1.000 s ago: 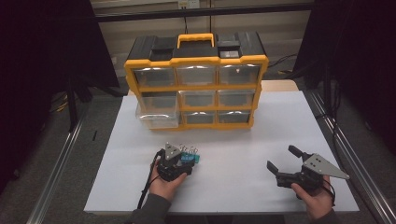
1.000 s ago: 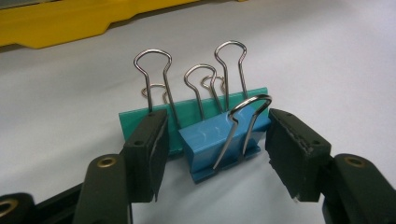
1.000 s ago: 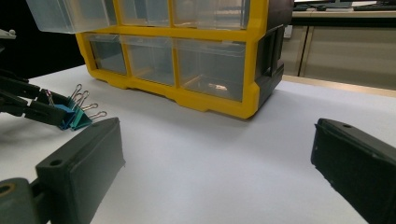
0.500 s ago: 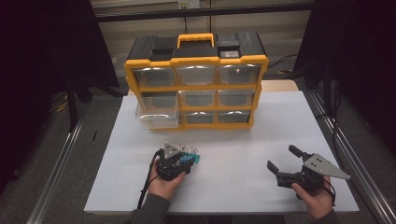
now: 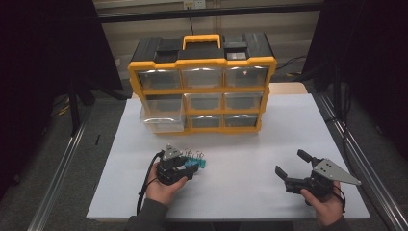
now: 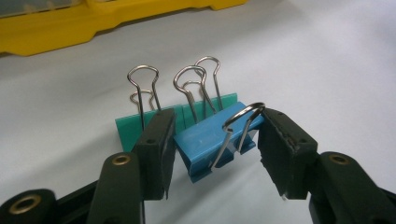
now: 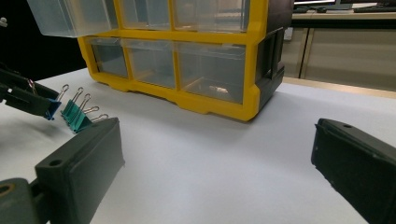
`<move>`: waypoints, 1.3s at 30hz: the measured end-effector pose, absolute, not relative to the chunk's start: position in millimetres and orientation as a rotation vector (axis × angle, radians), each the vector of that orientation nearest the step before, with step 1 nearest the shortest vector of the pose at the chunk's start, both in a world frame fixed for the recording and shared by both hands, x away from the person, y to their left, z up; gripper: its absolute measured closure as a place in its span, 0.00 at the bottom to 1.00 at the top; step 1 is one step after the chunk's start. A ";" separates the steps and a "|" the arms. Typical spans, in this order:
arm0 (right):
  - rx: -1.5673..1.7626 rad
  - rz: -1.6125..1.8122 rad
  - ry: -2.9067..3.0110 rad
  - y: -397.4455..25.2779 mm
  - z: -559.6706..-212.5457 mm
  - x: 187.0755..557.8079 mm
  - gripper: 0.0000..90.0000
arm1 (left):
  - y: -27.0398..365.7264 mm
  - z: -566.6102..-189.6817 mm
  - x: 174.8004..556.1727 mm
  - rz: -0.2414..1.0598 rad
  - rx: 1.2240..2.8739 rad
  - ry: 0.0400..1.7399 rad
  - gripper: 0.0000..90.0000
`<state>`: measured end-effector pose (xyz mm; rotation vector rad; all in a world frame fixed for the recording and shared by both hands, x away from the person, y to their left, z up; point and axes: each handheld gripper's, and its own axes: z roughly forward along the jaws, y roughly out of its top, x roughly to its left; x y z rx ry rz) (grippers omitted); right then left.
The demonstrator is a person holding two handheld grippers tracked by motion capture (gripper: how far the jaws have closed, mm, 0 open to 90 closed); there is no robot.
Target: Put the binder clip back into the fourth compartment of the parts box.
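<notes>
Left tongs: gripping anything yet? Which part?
Cannot tell. The left tongs straddle the blue binder clip, one jaw against its side, the other at its wire handle with a slight gap. The right tongs are open, empty.

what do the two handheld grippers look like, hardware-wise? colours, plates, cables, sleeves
Both are black. The left gripper has blocky matte black fingers on arms with brass-coloured rivets, a small grey plate on top and a black cable trailing from it. The right gripper carries a larger grey three-cornered plate with small holes, and its fingers are thick black blocks. The left forearm wears a dark grey sleeve.
</notes>
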<state>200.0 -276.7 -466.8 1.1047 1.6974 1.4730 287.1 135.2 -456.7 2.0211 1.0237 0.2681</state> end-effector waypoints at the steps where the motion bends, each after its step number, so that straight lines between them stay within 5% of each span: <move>1: 1.104 1.474 1.697 -276.6 -466.8 200.0 0.02 | 135.6 -455.1 286.9 0.257 2.018 1.021 0.53; 9: 1.097 1.477 1.709 -275.8 -466.8 200.0 0.02 | 140.4 -437.1 288.4 0.200 2.034 0.964 0.53; 39: 1.093 1.480 1.711 -275.4 -467.2 200.5 0.02 | 129.1 -349.6 297.6 0.357 1.774 0.823 0.53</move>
